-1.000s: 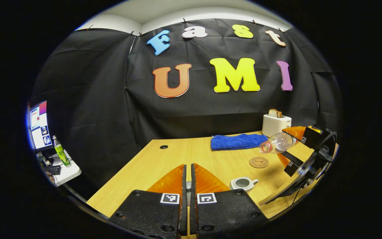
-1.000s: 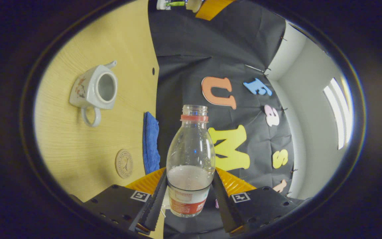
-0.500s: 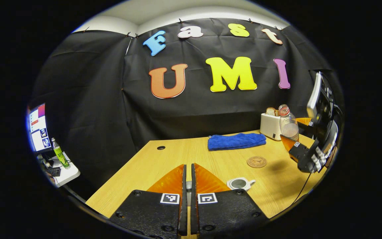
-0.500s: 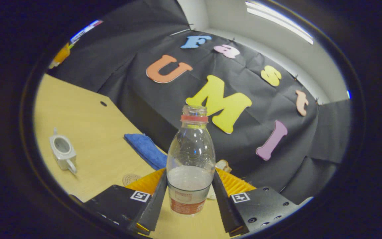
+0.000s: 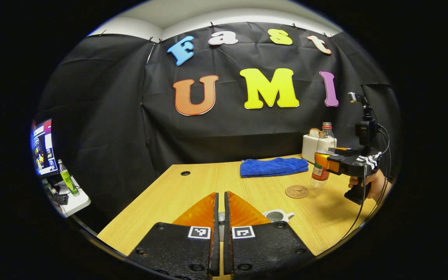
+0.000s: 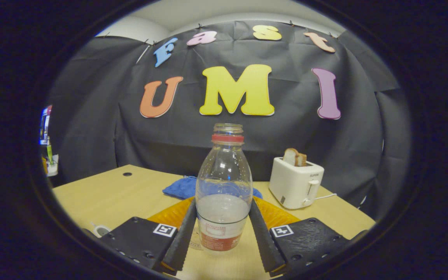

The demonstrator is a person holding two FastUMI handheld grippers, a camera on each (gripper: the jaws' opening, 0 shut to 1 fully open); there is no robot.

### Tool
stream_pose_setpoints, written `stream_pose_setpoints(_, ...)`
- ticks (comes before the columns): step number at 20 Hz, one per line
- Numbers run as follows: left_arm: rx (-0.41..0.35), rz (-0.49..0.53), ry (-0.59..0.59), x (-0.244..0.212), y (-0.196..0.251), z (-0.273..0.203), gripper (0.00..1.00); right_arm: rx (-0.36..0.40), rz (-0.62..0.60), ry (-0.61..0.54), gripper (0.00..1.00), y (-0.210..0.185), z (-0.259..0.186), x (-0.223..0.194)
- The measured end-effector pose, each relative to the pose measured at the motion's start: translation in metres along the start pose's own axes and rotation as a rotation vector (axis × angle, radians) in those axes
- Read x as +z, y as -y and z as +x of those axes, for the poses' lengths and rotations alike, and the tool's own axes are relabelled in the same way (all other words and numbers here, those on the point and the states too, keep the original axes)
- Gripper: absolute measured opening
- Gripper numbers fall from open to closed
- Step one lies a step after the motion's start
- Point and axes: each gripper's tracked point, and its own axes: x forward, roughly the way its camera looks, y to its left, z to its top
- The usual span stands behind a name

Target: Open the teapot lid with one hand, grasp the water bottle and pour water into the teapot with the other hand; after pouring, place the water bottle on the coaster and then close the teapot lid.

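Standing upright in the right tongs [image 6: 223, 217], the water bottle [image 6: 224, 186] is being clamped on both sides at its lower body, its mouth uncapped and water filling roughly the bottom part. In the left gripper view the bottle [image 5: 322, 155] is sitting just beside the coaster [image 5: 296, 191], on the side toward the hand [image 5: 371, 181] holding the right tongs [image 5: 325, 163]; whether its base is touching the desk [image 5: 193, 186] cannot be told. The teapot [image 5: 276, 215] is resting open-topped on the desk nearer the camera than the coaster, partly hidden behind the left tongs [image 5: 219, 217]. The left tongs are drawn nearly together, gripping something small and pale between them. A blue towel [image 5: 273, 167] is lying beyond the coaster, and a toaster [image 6: 296, 182] is standing behind the bottle.
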Motion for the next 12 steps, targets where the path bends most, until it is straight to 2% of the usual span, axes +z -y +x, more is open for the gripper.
stream_pose_setpoints(3, -0.010, -0.006, 0.003, 0.001, 0.004, 0.002, 0.06, 0.040, 0.037, -0.024, 0.75, -0.010, 0.020, -0.015)
stream_pose_setpoints(7, -0.029, -0.013, 0.003, 0.000, 0.010, 0.002, 0.06, 0.038, 0.038, -0.016, 0.75, -0.018, 0.045, -0.024)
stream_pose_setpoints(10, -0.033, -0.008, -0.004, -0.004, 0.013, 0.007, 0.06, 0.037, -0.023, -0.036, 0.74, -0.027, 0.062, -0.035)
stream_pose_setpoints(12, -0.030, -0.010, -0.019, -0.010, 0.011, 0.011, 0.06, 0.048, -0.021, -0.035, 0.75, -0.031, 0.064, -0.037)
